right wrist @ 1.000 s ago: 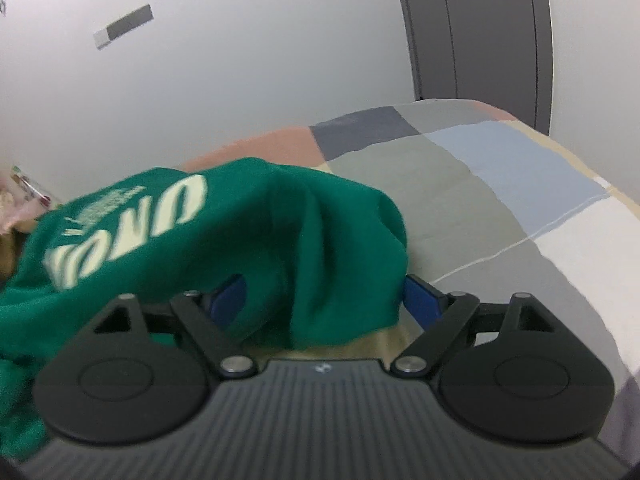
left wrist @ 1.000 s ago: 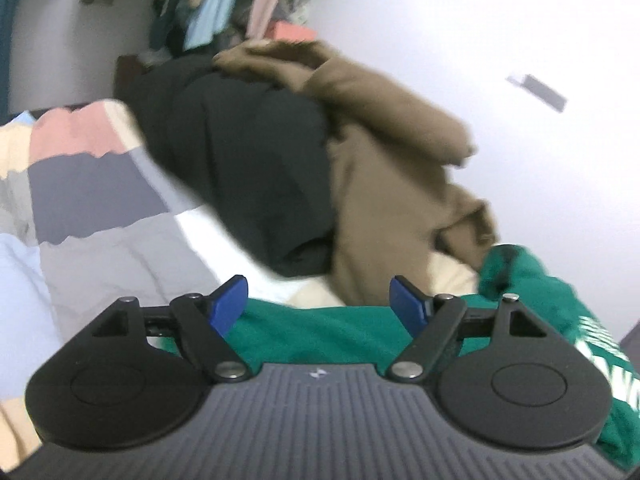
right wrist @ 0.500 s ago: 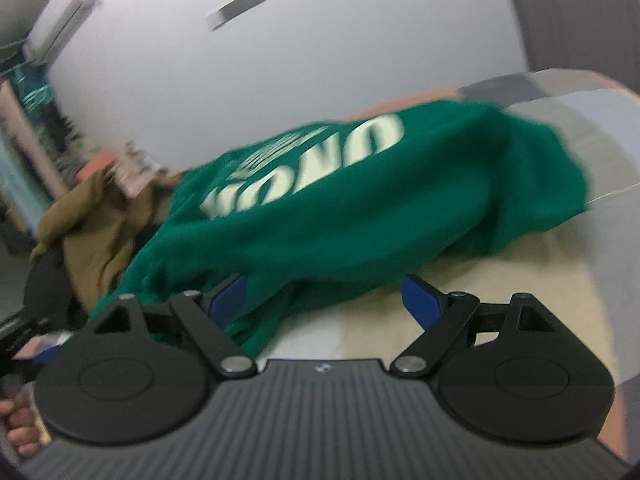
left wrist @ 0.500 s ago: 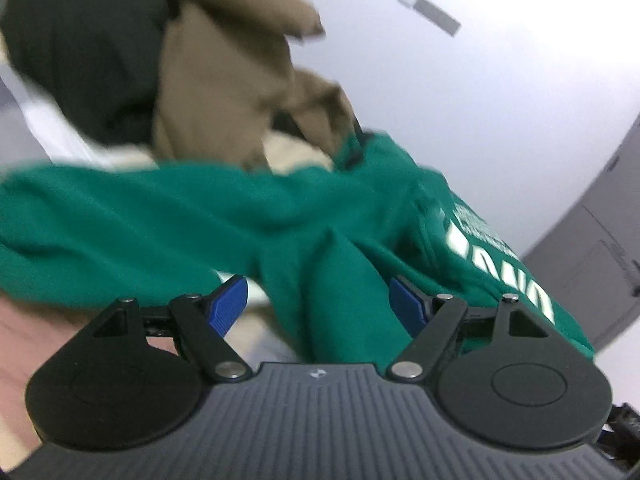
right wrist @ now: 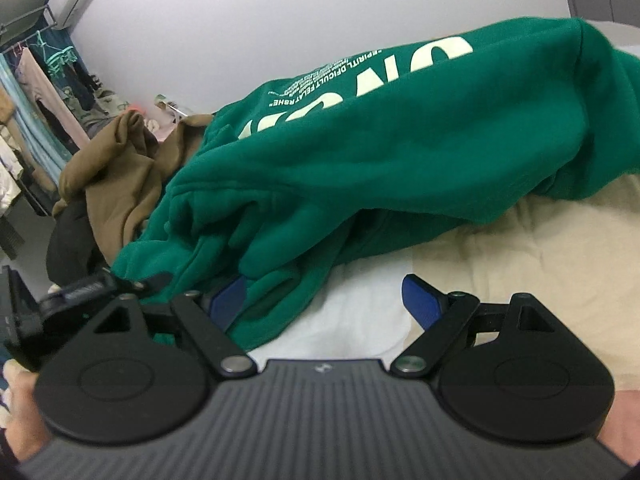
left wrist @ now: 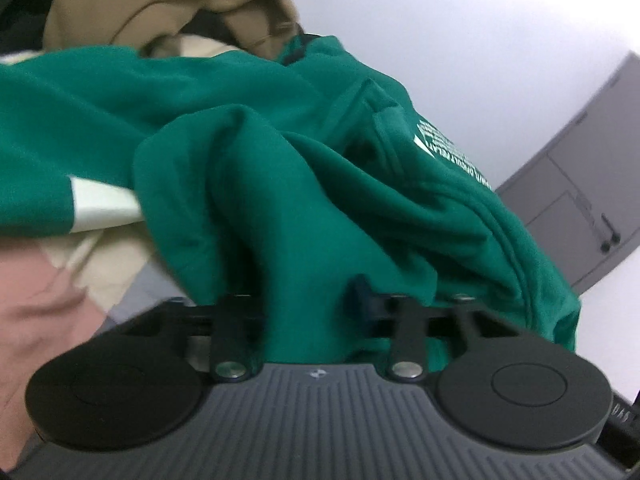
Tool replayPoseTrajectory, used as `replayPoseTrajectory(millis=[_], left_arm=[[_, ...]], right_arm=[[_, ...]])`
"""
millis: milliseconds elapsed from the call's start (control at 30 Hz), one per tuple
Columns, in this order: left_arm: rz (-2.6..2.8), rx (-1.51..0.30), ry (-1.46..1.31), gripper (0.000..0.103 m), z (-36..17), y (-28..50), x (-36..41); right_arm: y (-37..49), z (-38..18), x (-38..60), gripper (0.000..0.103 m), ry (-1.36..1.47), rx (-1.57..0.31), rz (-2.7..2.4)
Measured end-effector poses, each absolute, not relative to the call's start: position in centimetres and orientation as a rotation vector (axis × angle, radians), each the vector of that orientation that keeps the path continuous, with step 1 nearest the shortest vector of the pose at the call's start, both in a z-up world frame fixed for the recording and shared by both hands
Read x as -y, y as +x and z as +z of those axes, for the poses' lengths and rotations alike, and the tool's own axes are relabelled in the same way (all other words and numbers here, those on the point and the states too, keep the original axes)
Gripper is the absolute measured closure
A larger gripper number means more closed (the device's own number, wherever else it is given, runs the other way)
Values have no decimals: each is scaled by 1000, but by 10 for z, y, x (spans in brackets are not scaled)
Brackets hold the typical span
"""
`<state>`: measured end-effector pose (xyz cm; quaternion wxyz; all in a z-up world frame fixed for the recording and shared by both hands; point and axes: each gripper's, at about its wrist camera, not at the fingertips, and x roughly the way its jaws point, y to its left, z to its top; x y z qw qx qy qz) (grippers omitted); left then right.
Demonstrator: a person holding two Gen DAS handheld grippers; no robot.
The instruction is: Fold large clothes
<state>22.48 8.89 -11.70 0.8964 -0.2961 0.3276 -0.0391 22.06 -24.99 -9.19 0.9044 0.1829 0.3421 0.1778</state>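
A large green sweatshirt with pale lettering lies crumpled on the bed. In the left wrist view a thick fold of it fills the gap of my left gripper, whose jaws are closing and press on the cloth from both sides. In the right wrist view the same sweatshirt spreads across the bed. My right gripper stands open just above the bedding, its left pad against the sweatshirt's lower edge and only white sheet under the gap. My left gripper shows at the left, buried in the green cloth.
A brown garment and a black one are heaped behind the sweatshirt. Patchwork bedding in cream and white lies to the right. A clothes rack stands far left, and a grey door is beyond the bed.
Both grippers swung toward the green sweatshirt and came down close to it. The left jaws went from wide apart to closed on a fold of green cloth. The right jaws stayed wide.
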Motion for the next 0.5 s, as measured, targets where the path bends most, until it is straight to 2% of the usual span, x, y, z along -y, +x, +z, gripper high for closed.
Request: replayPoseTrajectory(millis=[67,100,500], left_arm=[[-77,-653,-623,89,-113,221,-87],[-87,-644,-638,92,-110,218,-87],[-482,-549,-839,98,-48,156,-69]], right_arm=[[222,-92,249,17,375,-708,368],[222,-92,250,17,371,-705,367],[200,-69,278,17,392,-608,297]])
